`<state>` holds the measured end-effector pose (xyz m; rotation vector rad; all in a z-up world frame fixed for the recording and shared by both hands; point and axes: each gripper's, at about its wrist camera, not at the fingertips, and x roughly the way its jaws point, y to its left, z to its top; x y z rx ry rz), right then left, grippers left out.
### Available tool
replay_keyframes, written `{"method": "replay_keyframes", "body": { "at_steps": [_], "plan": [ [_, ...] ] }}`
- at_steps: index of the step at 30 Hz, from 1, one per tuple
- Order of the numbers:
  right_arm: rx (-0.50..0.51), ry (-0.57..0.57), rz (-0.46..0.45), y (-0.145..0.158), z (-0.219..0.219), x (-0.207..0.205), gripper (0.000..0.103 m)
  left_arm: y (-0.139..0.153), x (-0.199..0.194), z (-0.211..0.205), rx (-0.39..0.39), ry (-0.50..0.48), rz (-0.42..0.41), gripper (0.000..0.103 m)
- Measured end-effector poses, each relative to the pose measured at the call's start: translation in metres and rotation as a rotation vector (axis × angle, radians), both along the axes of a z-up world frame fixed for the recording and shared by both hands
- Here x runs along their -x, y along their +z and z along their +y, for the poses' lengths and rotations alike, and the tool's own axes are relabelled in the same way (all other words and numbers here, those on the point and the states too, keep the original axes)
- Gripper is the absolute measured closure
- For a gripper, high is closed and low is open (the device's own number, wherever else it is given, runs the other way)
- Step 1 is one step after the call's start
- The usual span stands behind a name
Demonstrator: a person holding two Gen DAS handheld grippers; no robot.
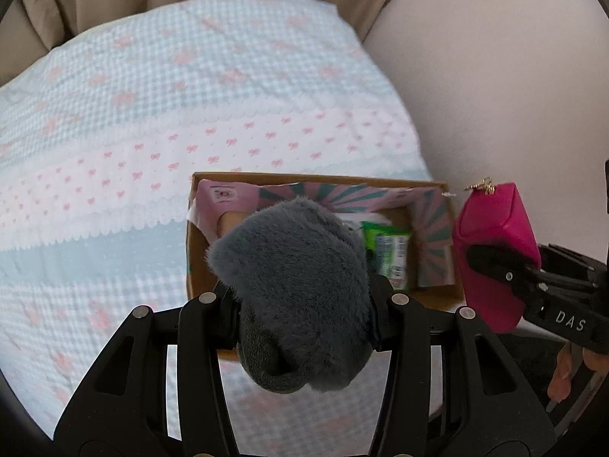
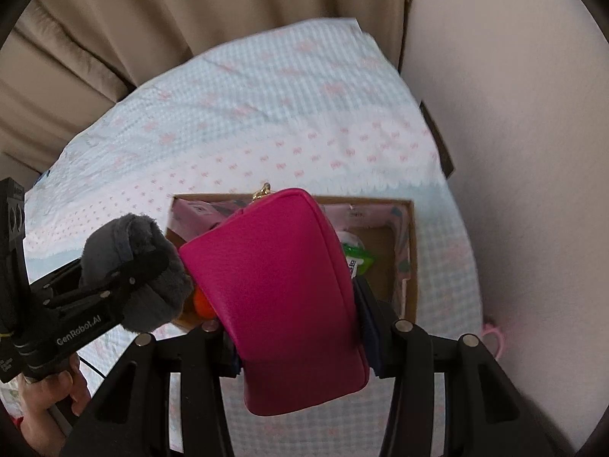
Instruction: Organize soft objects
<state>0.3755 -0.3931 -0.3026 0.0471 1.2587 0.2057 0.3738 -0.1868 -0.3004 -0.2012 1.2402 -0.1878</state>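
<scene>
My left gripper [image 1: 304,304] is shut on a grey fuzzy soft item [image 1: 293,289] and holds it above the near left part of an open cardboard box [image 1: 190,259] on the bed. It also shows in the right wrist view [image 2: 137,266]. My right gripper [image 2: 300,327] is shut on a magenta zip pouch [image 2: 281,297] with a gold pull, held above the same box [image 2: 413,259]. In the left wrist view the pouch [image 1: 495,243] hangs just right of the box.
The box holds a green packet [image 1: 388,255], a pink item [image 1: 224,198] and something orange [image 2: 201,301]. The bed has a blue-and-white checked cover with pink bows [image 1: 152,114]. Beige curtains [image 2: 152,19] hang behind, a pale wall [image 2: 514,152] at right.
</scene>
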Motion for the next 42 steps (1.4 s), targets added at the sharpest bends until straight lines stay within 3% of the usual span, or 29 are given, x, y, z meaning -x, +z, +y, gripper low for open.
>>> {"method": "replay_keyframes", "body": {
  "at_steps": [5,12,13,14,15,16,17,18,19,21,24,30,34,42],
  "plan": [
    [-0.058,-0.032,0.075,-0.043,-0.005,-0.015,0.059,-0.033,-0.028,-0.002,-0.064,-0.006,0.052,0.06],
    [-0.022,0.015,0.102,-0.081,0.008,-0.014,0.058,-0.067,-0.052,-0.007,-0.136,-0.029,0.097,0.058],
    [-0.015,0.029,0.103,-0.086,0.011,-0.012,0.058,-0.068,-0.054,-0.008,-0.146,-0.029,0.102,0.05],
    [-0.007,0.039,0.101,-0.089,0.013,-0.011,0.058,-0.069,-0.056,-0.008,-0.151,-0.028,0.105,0.031],
    [0.004,0.051,0.095,-0.091,0.016,-0.009,0.057,-0.068,-0.056,-0.009,-0.154,-0.025,0.106,0.018],
    [0.01,0.062,0.09,-0.094,0.018,-0.008,0.054,-0.068,-0.057,-0.01,-0.156,-0.023,0.1,0.001],
    [0.011,0.078,0.087,-0.096,0.021,-0.006,0.051,-0.065,-0.058,-0.011,-0.151,-0.024,0.086,0.0],
    [0.009,0.095,0.082,-0.097,0.024,-0.004,0.04,-0.064,-0.058,-0.011,-0.147,-0.026,0.081,0.0],
    [0.007,0.108,0.076,-0.098,0.027,-0.002,0.021,-0.062,-0.06,-0.012,-0.145,-0.028,0.078,0.0],
    [0.004,0.136,0.06,-0.097,0.032,0.002,0.0,-0.059,-0.061,-0.011,-0.153,-0.032,0.08,0.0],
    [0.032,0.142,0.044,-0.093,0.036,0.008,0.0,-0.053,-0.058,-0.008,-0.145,-0.03,0.072,0.0],
    [0.017,0.09,-0.016,-0.07,0.032,0.018,0.0,-0.03,-0.042,-0.003,-0.122,-0.032,0.035,0.0],
    [0.011,0.064,-0.057,-0.048,0.036,0.031,0.0,0.003,-0.022,0.002,-0.136,-0.042,-0.019,0.0],
    [0.021,-0.009,-0.183,0.027,0.052,0.09,0.0,0.1,0.045,0.033,-0.115,-0.069,-0.167,0.0]
  ]
}}
